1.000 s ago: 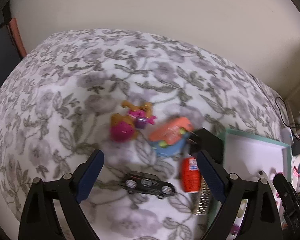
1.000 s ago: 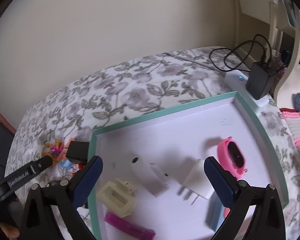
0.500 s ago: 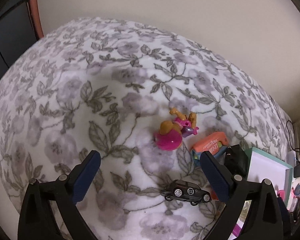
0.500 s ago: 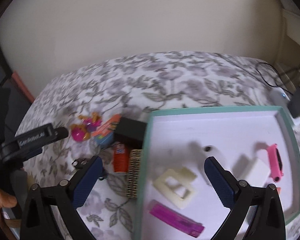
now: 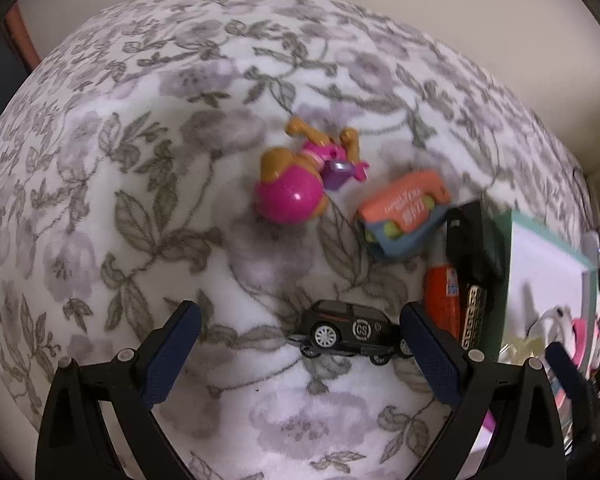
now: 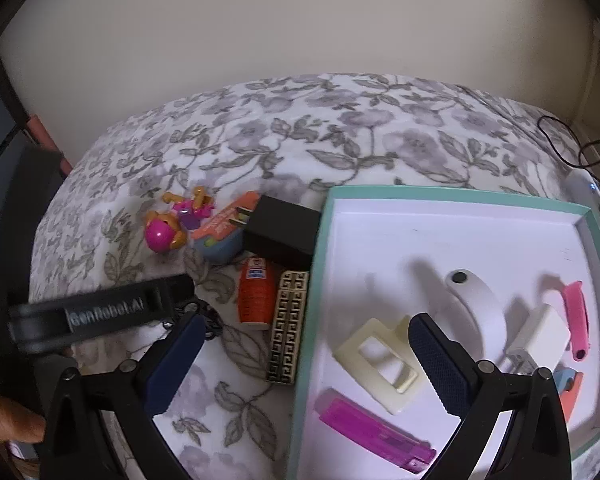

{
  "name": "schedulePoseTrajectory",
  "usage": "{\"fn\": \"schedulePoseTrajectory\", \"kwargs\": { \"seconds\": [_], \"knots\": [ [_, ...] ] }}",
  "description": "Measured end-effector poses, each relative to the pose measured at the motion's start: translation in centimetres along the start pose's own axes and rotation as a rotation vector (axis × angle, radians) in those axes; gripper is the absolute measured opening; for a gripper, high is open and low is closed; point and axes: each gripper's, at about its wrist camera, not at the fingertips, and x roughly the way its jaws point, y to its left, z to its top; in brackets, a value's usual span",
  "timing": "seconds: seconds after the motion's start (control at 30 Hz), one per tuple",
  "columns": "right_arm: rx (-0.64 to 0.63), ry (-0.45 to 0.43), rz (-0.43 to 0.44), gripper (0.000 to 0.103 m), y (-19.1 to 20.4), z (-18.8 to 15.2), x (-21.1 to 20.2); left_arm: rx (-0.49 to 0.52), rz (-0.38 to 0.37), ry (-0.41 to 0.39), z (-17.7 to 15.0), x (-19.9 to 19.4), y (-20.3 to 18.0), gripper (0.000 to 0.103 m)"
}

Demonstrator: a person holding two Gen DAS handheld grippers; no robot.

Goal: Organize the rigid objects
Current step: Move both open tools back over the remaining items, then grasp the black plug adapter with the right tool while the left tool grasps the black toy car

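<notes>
I see left gripper spread wide, empty, over toy car on floral blanket. Right gripper spread, empty, straddling tray rim.

A home bedroom: a floral fleece blanket fills the middle of both views, children's toys lie on it, and a plain wall runs along the top.

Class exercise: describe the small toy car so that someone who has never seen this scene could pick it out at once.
Start at the teal-rimmed tray on the flowered blanket; several things lie just outside its left edge. The toy car sits on the blanket near the left hand-held gripper. It is the only black thing with wheels, marked by a round white door emblem.
</notes>
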Motion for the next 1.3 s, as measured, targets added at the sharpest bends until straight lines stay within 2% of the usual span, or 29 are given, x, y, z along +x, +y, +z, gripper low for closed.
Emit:
{"fn": "schedulePoseTrajectory", "kwargs": {
  "seconds": [0.13,0.37,0.6,0.73,0.97,1.2,1.23,1.27,1.3],
  "knots": [
    [0.041,0.041,-0.006,0.103,-0.9,-0.1,0.4,0.013,-0.027,0.012,-0.2,0.3,-0.3,0.099],
    [0.087,0.047,-0.024,0.103,-2.3,0.1,0.1,0.063,-0.049,0.019,-0.1,0.5,-1.1,0.099],
    [0.118,0.040,-0.022,0.103,-3.1,0.2,-0.2,0.226,0.013,0.043,-0.5,1.7,-3.9,0.099],
    [0.127,0.040,-0.015,0.103,-3.2,0.2,-0.2,0.301,0.022,0.056,-0.9,2.4,-5.1,0.099],
    [0.128,0.042,-0.015,0.103,-3.2,0.1,-0.3,0.393,0.103,-0.006,-1.2,2.9,-6.7,0.099],
    [0.132,0.045,-0.024,0.103,-3.3,0.1,-0.2,0.465,0.123,-0.048,-1.4,2.7,-7.7,0.099],
    [0.130,0.045,-0.026,0.103,-3.3,0.1,-0.1,0.466,0.114,-0.049,-1.4,2.5,-7.7,0.094],
    [0.131,0.046,-0.027,0.103,-3.3,0.1,-0.1,0.463,0.090,-0.048,-1.4,2.4,-7.8,0.080],
    [0.132,0.046,-0.026,0.103,-3.3,0.1,-0.1,0.459,0.069,-0.043,-1.6,2.0,-7.8,0.076]
  ]
}}
